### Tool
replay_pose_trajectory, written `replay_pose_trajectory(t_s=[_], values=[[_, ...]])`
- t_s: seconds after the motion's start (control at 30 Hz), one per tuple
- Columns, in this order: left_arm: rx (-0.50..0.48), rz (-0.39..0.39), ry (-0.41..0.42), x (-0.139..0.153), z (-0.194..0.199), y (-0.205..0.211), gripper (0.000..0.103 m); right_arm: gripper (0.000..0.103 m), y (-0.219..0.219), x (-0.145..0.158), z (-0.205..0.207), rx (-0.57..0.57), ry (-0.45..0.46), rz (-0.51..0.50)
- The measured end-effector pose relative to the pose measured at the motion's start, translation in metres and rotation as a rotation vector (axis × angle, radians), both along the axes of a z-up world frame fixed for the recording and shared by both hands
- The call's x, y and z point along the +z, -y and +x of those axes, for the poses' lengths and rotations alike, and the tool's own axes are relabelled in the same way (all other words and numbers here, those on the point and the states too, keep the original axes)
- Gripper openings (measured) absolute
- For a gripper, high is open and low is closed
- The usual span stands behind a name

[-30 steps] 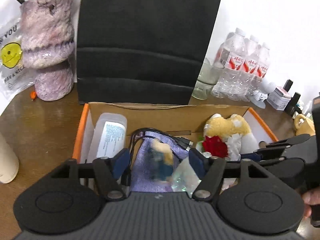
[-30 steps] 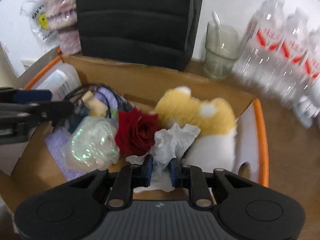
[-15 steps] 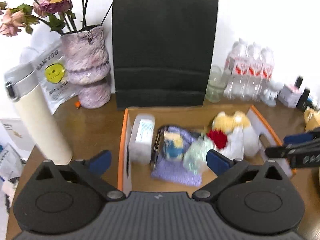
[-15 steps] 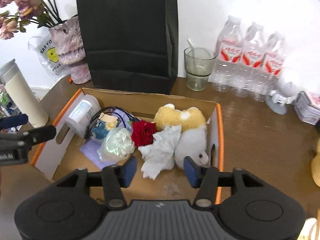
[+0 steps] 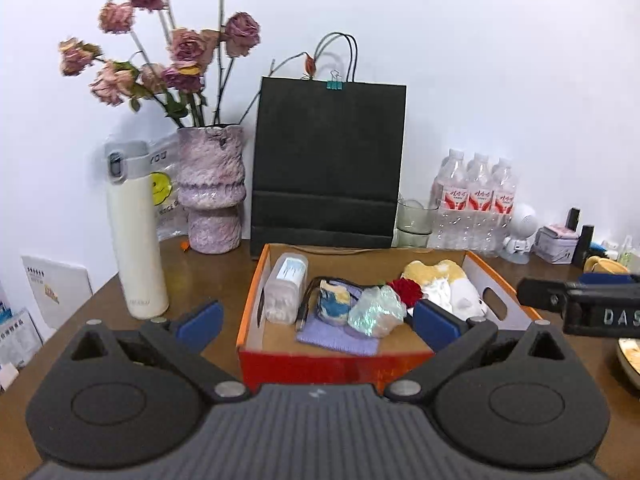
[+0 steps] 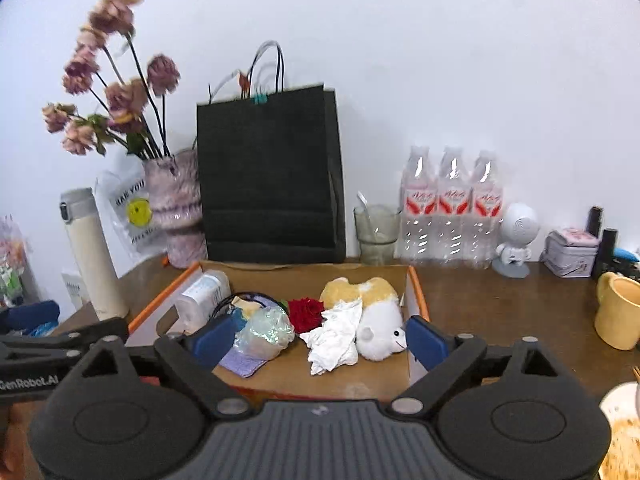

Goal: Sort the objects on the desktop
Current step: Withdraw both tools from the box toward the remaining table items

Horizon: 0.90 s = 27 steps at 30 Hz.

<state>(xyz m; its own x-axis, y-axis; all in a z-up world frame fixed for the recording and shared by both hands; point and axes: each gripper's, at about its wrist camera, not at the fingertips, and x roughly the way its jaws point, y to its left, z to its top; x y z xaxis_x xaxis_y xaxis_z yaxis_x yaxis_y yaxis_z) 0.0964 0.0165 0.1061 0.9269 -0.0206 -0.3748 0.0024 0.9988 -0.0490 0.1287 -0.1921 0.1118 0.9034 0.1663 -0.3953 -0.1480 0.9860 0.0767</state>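
Note:
An orange-edged cardboard box (image 5: pixel 256 300) (image 6: pixel 416 280) sits on the brown table. Inside lie a clear plastic container (image 5: pixel 286 286) (image 6: pixel 202 298), a black cable (image 5: pixel 308 292), a blue-and-yellow object (image 5: pixel 334 304), a shiny plastic wad (image 5: pixel 376 312) (image 6: pixel 266 330), a red rose (image 5: pixel 406 290) (image 6: pixel 306 314), crumpled white tissue (image 6: pixel 334 336) and a yellow-and-white plush toy (image 5: pixel 452 284) (image 6: pixel 372 320). My left gripper (image 5: pixel 316 322) stands open and empty, back from the box's near side. My right gripper (image 6: pixel 318 338) has its jaws opening, with nothing held between them.
Behind the box stand a black paper bag (image 5: pixel 328 164), a purple vase of dried roses (image 5: pixel 210 192), a white thermos (image 5: pixel 134 232), a glass (image 6: pixel 376 234) and three water bottles (image 6: pixel 452 204). A yellow mug (image 6: pixel 618 310) and a plate (image 6: pixel 624 432) are at right.
Both grippers drew back from the box and rose, so the whole desk shows. The right gripper let go of the white tissue and opened wide. The left jaws spread wider.

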Motion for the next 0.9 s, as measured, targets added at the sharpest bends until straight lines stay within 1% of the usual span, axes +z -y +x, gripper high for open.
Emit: replay_pose_trajectory(t_s=[0.07,0.13,0.23,0.33,0.37,0.5,0.57,0.67,0.73,0.83,0.9], values=[[0.023,-0.003,0.008,-0.004,-0.015,-0.001,0.103,0.095,0.005,-0.009,-0.014,-0.017,-0.008,0.018],[0.046,0.004,0.015,-0.01,-0.028,0.002,0.103,0.095,0.008,-0.018,-0.024,-0.006,-0.026,0.028],[0.079,-0.01,-0.004,-0.022,-0.047,0.005,0.103,0.095,0.01,-0.032,-0.039,-0.007,-0.036,0.017],[0.074,-0.027,-0.022,-0.034,-0.065,0.008,0.103,0.095,0.012,-0.044,-0.053,-0.012,-0.052,0.027],[0.065,-0.017,-0.031,-0.038,-0.07,0.01,0.103,0.095,0.013,-0.048,-0.057,-0.009,-0.057,0.036],[0.039,0.072,-0.081,-0.049,-0.083,0.018,0.103,0.095,0.019,-0.061,-0.074,0.0,-0.087,0.051],[0.02,0.092,-0.094,-0.052,-0.088,0.019,0.103,0.095,0.02,-0.065,-0.085,-0.002,-0.098,0.053],[0.01,0.063,-0.126,-0.053,-0.092,0.016,0.103,0.095,0.02,-0.065,-0.099,0.009,-0.131,0.047],[0.015,0.021,-0.14,-0.05,-0.093,0.012,0.103,0.095,0.018,-0.062,-0.105,0.022,-0.146,0.046],[0.017,-0.014,-0.161,-0.046,-0.097,0.009,0.103,0.095,0.011,-0.057,-0.113,0.045,-0.139,0.009],[0.008,-0.013,-0.163,-0.042,-0.1,0.01,0.103,0.095,0.007,-0.055,-0.117,0.047,-0.134,-0.009]])
